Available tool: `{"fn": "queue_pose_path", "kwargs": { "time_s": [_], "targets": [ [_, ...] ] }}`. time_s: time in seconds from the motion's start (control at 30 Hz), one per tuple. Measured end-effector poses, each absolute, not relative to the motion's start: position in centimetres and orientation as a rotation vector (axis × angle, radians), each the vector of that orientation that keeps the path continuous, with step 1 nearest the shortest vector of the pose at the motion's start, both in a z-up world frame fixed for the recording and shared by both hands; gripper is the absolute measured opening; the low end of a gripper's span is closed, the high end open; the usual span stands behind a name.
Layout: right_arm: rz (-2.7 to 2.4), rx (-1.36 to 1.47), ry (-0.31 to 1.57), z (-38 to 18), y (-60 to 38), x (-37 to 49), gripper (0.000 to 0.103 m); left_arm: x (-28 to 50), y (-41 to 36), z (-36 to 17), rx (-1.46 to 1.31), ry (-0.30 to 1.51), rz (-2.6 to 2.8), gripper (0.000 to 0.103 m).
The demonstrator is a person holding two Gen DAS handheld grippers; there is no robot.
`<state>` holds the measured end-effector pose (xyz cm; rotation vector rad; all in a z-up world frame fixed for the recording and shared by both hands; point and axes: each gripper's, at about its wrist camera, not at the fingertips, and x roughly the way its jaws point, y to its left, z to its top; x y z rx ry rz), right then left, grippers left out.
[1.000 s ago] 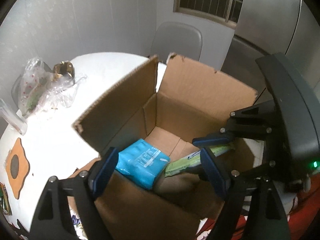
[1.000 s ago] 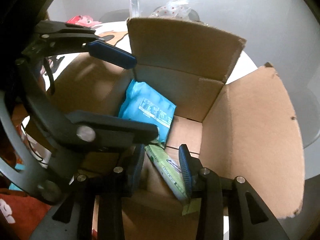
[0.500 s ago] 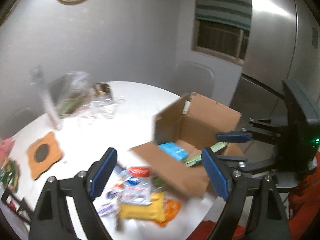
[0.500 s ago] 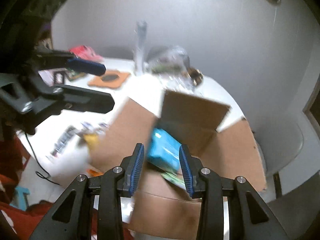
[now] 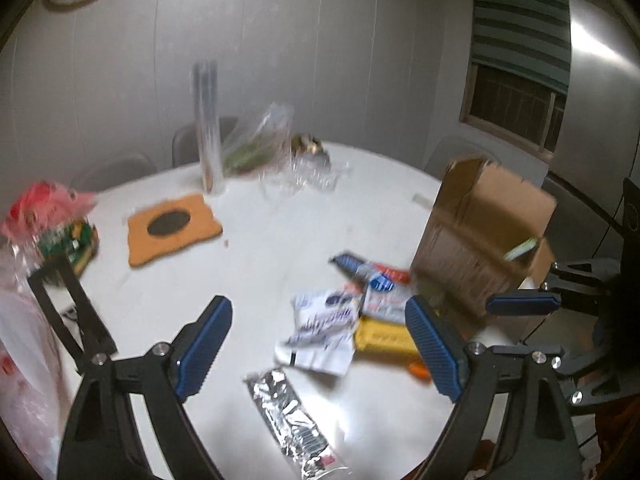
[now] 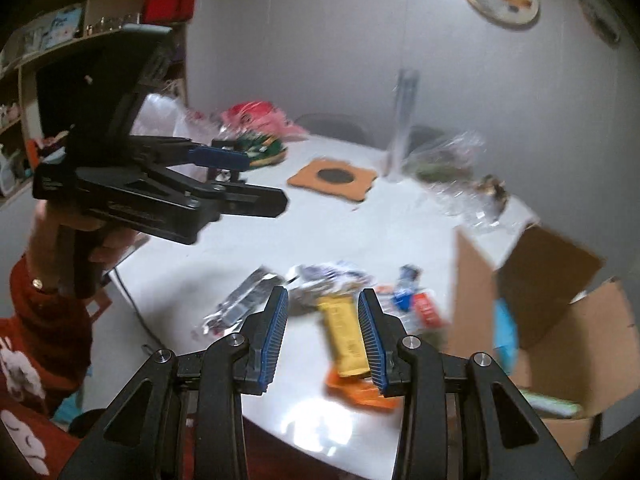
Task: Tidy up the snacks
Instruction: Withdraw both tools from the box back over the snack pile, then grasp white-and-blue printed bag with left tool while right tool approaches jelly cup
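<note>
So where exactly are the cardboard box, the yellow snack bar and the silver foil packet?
cardboard box (image 5: 476, 248), left wrist view, on its outer side wall.
yellow snack bar (image 6: 345, 332), right wrist view, middle of the wrapper.
silver foil packet (image 5: 292, 420), left wrist view, middle of the foil.

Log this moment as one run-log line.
phase: between picks | left gripper: open, empty | right gripper: narrow gap, empty | cardboard box: open, some snacks inside | loose snacks: on white table

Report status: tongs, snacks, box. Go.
Left tongs open, empty. Right tongs narrow, empty, over the yellow bar. Snack pile beside cardboard box. Nothing in the way.
</note>
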<state>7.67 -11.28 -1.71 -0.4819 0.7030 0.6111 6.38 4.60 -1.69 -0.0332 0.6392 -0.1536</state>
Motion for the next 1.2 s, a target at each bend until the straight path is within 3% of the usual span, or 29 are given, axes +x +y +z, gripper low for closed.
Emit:
{"fn": "queue_pose_path", "kwargs": {
  "time_s": [0.33, 0.8, 0.93, 1.2],
  "targets": [
    [0.524, -0.434, 0.786, -9.7, -11.7, 11.4, 0.033, 10.1, 5.7, -8.9, -0.105, 0.776, -0.188, 0.086],
    [0.373, -0.31, 0.678, -10.9, -13.8, 13.2, 0.039, 15.6, 5.2, -12.0, -0.172, 0.869, -0.315, 0.085],
    [0.344, -0.278, 0.682, -11.2, -14.5, 13.5, 0.039, 16.4, 5.1, -12.6, -0.195, 0.884, -0.349, 0.08],
    [0.294, -0.278, 0.654, -10.8, -14.2, 14.0, 0.039, 16.3, 4.9, -12.6, -0.207, 0.869, -0.407, 0.061]
  ]
}}
